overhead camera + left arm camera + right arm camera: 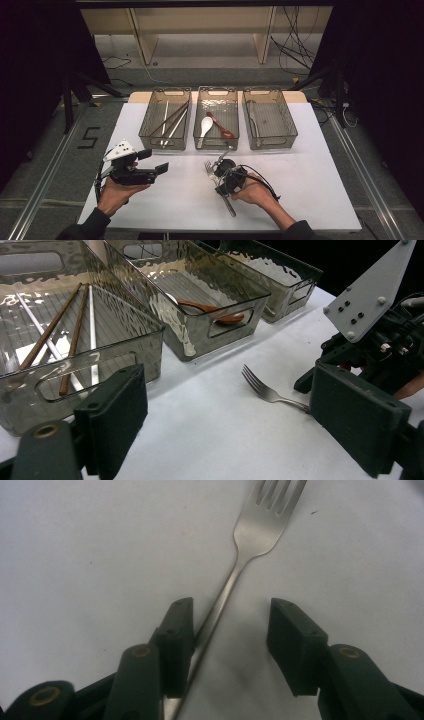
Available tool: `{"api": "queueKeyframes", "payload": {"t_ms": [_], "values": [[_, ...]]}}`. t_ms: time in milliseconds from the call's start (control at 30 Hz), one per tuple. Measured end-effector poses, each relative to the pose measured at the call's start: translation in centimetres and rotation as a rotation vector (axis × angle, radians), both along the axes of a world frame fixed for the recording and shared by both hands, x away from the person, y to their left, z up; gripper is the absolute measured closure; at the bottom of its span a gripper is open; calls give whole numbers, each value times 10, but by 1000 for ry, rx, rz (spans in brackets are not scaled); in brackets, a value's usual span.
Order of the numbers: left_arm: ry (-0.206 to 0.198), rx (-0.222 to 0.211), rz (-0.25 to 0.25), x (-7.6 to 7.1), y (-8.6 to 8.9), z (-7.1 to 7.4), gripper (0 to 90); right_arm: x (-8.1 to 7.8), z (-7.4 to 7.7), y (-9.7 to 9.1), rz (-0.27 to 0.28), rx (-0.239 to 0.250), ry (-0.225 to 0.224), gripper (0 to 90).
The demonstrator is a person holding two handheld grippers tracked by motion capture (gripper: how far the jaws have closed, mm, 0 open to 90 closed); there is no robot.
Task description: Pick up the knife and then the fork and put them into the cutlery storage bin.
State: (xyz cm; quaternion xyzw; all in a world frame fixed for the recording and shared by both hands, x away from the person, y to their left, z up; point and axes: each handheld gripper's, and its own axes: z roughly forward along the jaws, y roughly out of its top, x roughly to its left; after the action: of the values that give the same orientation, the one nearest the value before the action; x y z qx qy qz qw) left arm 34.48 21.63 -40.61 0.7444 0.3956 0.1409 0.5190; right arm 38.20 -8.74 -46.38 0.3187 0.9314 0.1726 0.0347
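Note:
A metal fork lies on the white table, tines pointing toward the bins. My right gripper points down over its handle. In the right gripper view the fork runs up between the jaws of the right gripper. The handle lies against the left pad, and a clear gap separates it from the right pad. My left gripper is held level at the table's left with its jaws wide apart. Nothing is between the jaws of the left gripper, which faces the fork.
Three clear bins stand in a row at the back. The left bin holds chopsticks. The middle bin holds a white spoon and a brown spoon. The right bin stands beside it.

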Motion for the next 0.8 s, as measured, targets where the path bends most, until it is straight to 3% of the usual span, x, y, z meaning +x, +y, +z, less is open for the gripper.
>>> {"api": "queueKeyframes", "payload": {"t_ms": [433, 600, 800], "values": [[1, 3, -2, 0, -1, 0, 150, 3, 2, -3, 19, -44, -7, 800], [1, 5, -4, 0, -1, -1, 150, 5, 2, -5, 11, -31, 13, 826], [1, 4, -3, 0, -1, 0, 150, 4, 3, -5, 39, -51, 4, 851]]}}
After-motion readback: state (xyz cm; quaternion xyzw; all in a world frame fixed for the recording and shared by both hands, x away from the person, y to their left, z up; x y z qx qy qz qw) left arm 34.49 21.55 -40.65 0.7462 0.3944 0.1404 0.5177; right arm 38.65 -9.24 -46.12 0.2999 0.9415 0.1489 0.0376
